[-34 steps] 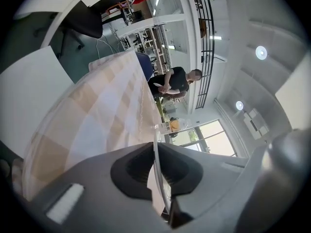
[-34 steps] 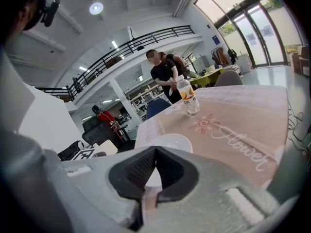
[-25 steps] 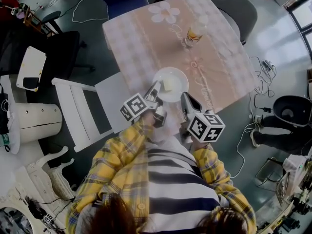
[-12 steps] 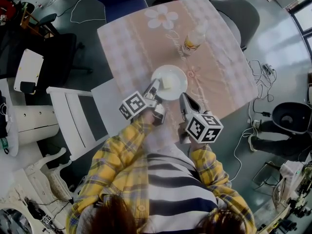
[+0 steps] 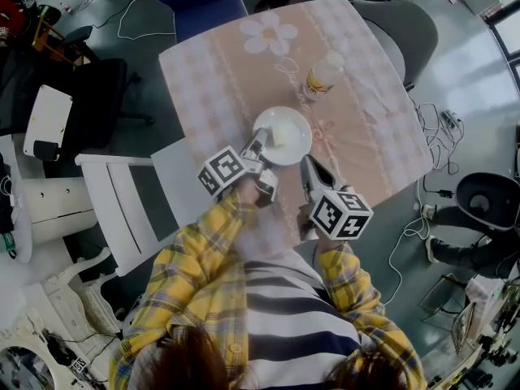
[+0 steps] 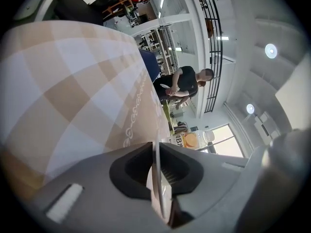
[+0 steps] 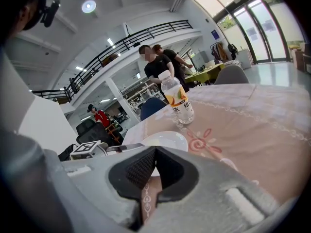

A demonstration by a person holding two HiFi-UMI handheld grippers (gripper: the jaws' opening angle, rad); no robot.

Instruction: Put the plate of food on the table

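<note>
While the left tongs are opening, the plate sits flat on the tabletop, directly ahead of them, with its near rim standing edge-on between the 2 pads. At the tips, those pads look to be touching the thin rim on both sides, so I judge the pinch not quite let go. A pale piece of food lies on the plate just beyond the left tongs' tips.

The right tongs are pressed together with nothing between them. From these, the plate lies just ahead and slightly left, near but not touching. A drink bottle stands upright further ahead of both, well apart from the plate.

The plate is round, so no long axis matters. What counts is that the rim runs straight along the left tongs' slot. The left hand is the nearer one and the only one in contact. Placement looks essentially done. A clean release would call for spreading wider, then backing straight out toward the person, so that neither pad drags the rim.
</note>
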